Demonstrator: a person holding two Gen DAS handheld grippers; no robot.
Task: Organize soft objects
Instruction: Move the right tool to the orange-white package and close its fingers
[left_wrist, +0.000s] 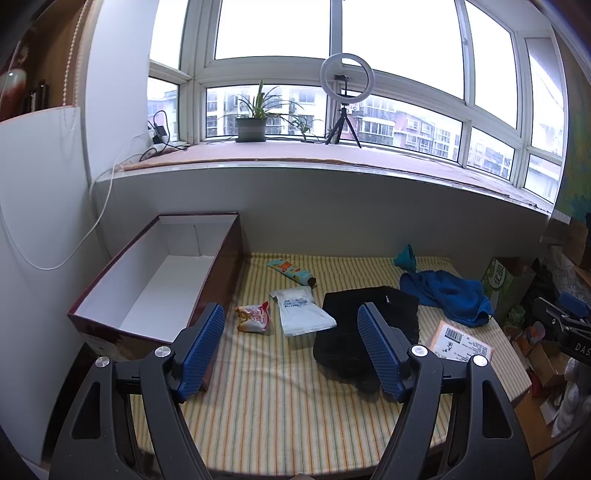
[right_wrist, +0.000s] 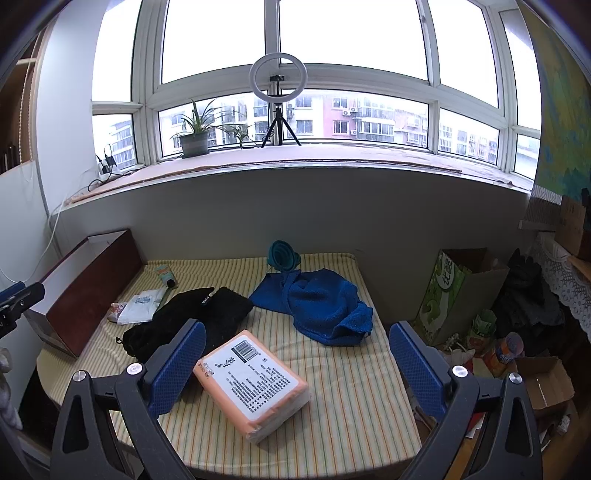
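Soft things lie scattered on a striped mat (left_wrist: 280, 387) (right_wrist: 351, 369). A black cloth (left_wrist: 347, 332) (right_wrist: 192, 314) sits mid-mat, with a crumpled blue towel (left_wrist: 447, 295) (right_wrist: 321, 306) to its right. An orange tissue pack (left_wrist: 461, 341) (right_wrist: 251, 384) lies near the front. A white packet (left_wrist: 301, 312) (right_wrist: 142, 304), a red-and-white snack bag (left_wrist: 255, 317) and a printed tube (left_wrist: 291, 271) (right_wrist: 166, 277) rest beside an open, empty box (left_wrist: 162, 280) (right_wrist: 88, 288). My left gripper (left_wrist: 291, 347) hovers open above the mat. My right gripper (right_wrist: 295, 365) hangs open over the tissue pack.
A teal funnel (left_wrist: 406, 256) (right_wrist: 284, 253) stands at the mat's back edge. A green carton (right_wrist: 454, 291) and floor clutter crowd the right side. The wall and window sill run behind, with a plant pot (left_wrist: 251, 129) and ring light (left_wrist: 347, 81).
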